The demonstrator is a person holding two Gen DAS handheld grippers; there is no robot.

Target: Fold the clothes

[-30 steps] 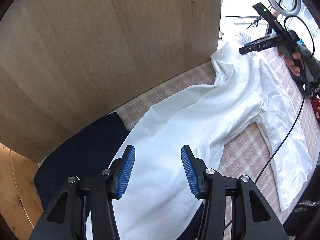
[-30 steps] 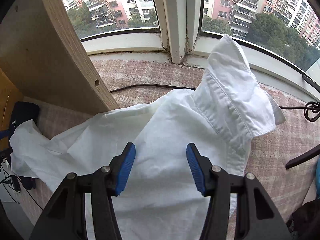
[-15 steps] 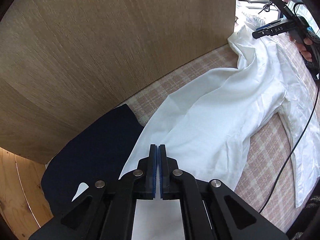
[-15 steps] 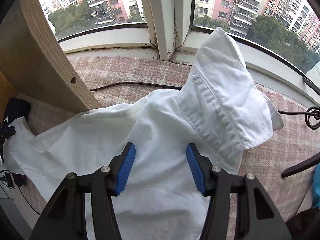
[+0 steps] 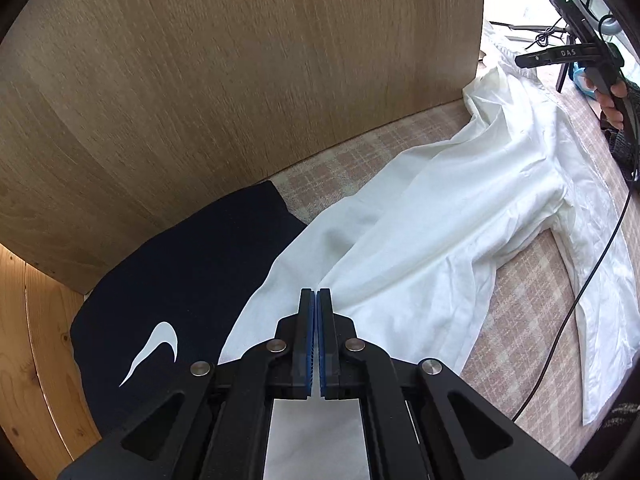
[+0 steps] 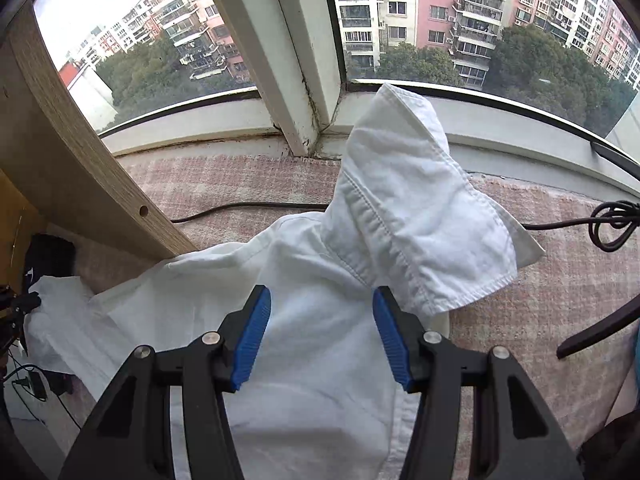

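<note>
A white shirt [image 5: 432, 216] lies stretched out on a pink checked cloth [image 5: 344, 160]. My left gripper [image 5: 316, 300] is shut on the shirt's lower hem and holds it taut. In the right wrist view the shirt [image 6: 328, 288] shows its collar [image 6: 412, 208] standing up toward the window. My right gripper [image 6: 322, 332] is open and hovers just above the shirt below the collar, with nothing between its blue pads [image 6: 252, 336]. It also shows in the left wrist view [image 5: 560, 56], held by a hand at the far end.
A dark navy garment [image 5: 188, 280] with a white swoosh lies left of the shirt, against a wooden panel [image 5: 224, 80]. A black cable [image 6: 248, 208] runs across the cloth under the window sill [image 6: 224, 128]. Another cable [image 5: 580, 280] crosses the shirt's right side.
My left gripper went from open to shut on the shirt hem and pulled it back, uncovering more of the navy garment. The right gripper stayed open and moved slightly nearer the collar.
</note>
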